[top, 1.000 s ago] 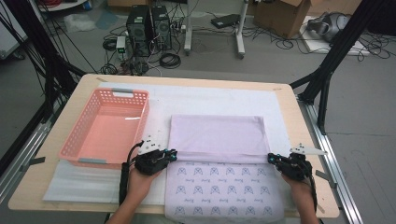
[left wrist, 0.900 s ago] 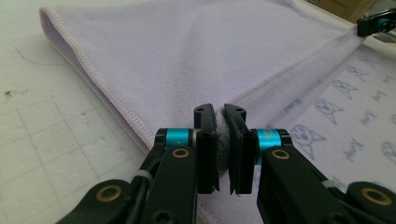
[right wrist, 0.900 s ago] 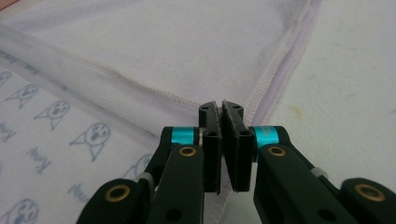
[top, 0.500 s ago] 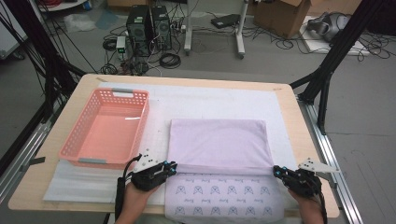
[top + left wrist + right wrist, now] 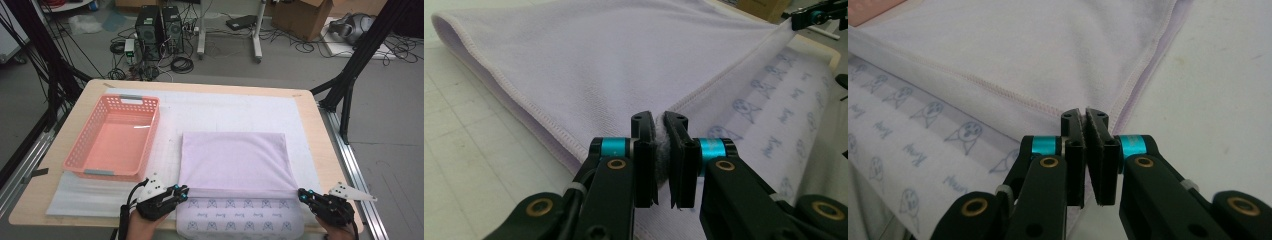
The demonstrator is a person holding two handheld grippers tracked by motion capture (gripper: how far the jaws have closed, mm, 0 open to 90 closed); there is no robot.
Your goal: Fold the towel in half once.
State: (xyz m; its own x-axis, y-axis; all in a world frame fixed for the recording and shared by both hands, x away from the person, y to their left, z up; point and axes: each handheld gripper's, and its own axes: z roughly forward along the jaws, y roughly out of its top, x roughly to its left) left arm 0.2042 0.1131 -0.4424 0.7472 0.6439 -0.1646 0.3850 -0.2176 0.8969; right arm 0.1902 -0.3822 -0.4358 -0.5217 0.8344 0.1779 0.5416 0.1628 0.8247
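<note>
The lilac towel [image 5: 234, 162] lies at the tabletop [image 5: 310, 135] centre, its upper layer folded over the printed layer at 6 o'clock. It looks light, soft and limp, so it will sag unless held by both corners. The left gripper [image 5: 181, 192] fingers are clamped on the 7 o'clock corner, the right gripper [image 5: 303, 194] fingers pinch the 5 o'clock corner.
</note>
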